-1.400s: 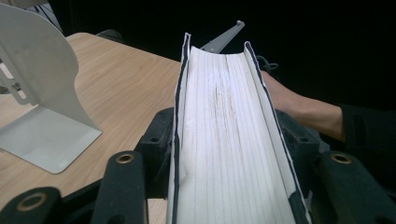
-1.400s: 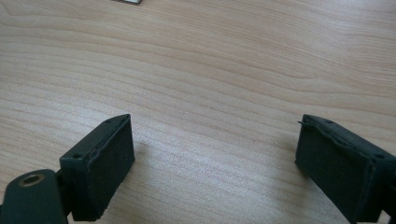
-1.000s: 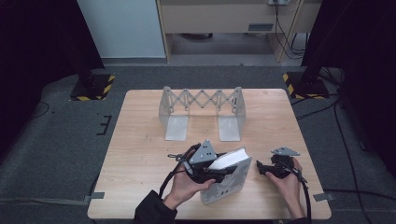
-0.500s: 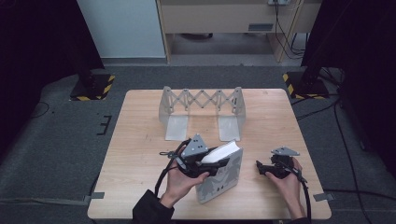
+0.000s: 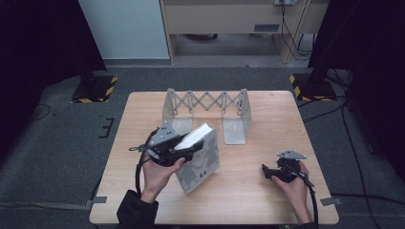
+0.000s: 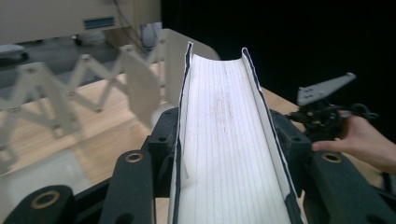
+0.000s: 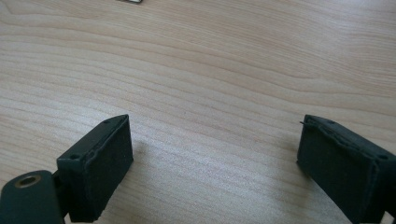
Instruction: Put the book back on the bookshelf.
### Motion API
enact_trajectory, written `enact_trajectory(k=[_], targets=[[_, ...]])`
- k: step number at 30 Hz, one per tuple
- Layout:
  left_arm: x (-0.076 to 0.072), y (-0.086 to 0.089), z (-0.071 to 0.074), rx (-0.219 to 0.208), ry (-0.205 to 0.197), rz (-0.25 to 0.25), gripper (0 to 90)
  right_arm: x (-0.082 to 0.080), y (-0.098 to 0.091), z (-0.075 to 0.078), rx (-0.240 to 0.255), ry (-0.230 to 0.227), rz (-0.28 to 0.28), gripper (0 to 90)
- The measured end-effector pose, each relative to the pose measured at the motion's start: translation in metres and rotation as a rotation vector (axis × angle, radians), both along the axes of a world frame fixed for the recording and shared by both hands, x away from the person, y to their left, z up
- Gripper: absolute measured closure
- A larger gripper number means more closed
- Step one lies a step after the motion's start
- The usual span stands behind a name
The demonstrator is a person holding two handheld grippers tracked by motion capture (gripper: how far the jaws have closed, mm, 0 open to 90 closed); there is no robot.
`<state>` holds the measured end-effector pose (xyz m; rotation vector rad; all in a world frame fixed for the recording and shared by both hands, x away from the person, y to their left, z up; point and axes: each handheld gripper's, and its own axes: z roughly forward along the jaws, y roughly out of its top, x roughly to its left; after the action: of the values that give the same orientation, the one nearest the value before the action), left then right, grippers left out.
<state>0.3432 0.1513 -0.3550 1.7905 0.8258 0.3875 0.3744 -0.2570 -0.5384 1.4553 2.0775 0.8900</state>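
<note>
The book point(image 5: 199, 155) sits clamped in the left tool point(image 5: 184, 149), lifted off the desk point(image 5: 248, 191) at a tilt, just in front of the left end of the rack. In the high view its grey cover faces the camera w/ a dark pattern and some print on it — too small to read. The page block point(image 6: 229, 154) shows white on top; in the left gripper view the pages run up between the two black jaws, fine ruled-looking lines across them, dark cover edges on both sides, jaws pressed against those covers. No legible title or brand anywhere on it.

Left hand point(image 5: 160, 174) comes in from the bottom edge, dark sleeve at the wrist, black cable looping off the tool to the left.

Behind the book stands the expandable book rack point(image 5: 206, 112): pale grey, scissor-lattice back, upright end plates, flat foot plates on the desk. Its right foot plate is bare. In the left gripper view the lattice point(image 6: 70, 102) shows blurred at left, close to the book's far end.

Right tool point(image 5: 268, 172) rests low on the desk near the right front, well apart from the book, held by the right hand point(image 5: 293, 186) — grey three-cornered plate on top. Its jaws stand wide apart, released, w/ bare wood grain between them in the right gripper view point(image 7: 215, 154).

Around the desk: grey carpet, yellow-black striped bases at both sides, a wooden cabinet w/ a small label I can't read at the back.
</note>
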Motion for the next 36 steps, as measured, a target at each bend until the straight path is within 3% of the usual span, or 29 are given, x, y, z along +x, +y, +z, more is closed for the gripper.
enact_trajectory(k=[8,14,15,20,28,36], targets=[[0.013,0.04,0.008,0.019,-0.009,0.147,51.7,0.0,0.0,0.0,0.002,0.004,0.0,9.9],[0.028,0.053,0.01,0.035,-0.003,0.223,51.7,0.001,0.0,0.0,0.0,0.004,-0.014,7.6],[0.036,0.056,0.01,0.037,0.0,0.247,51.7,0.001,0.0,0.0,-0.002,0.011,-0.015,7.2],[0.057,0.057,0.013,0.034,0.003,0.291,51.7,0.002,0.0,-0.001,0.0,0.02,-0.019,3.5],[0.085,0.046,0.018,0.055,0.014,0.307,51.7,0.002,0.0,-0.001,0.0,0.02,-0.019,3.4],[0.11,0.04,0.016,0.035,0.005,0.375,51.7,0.002,0.0,-0.001,0.0,0.02,-0.019,3.4]])
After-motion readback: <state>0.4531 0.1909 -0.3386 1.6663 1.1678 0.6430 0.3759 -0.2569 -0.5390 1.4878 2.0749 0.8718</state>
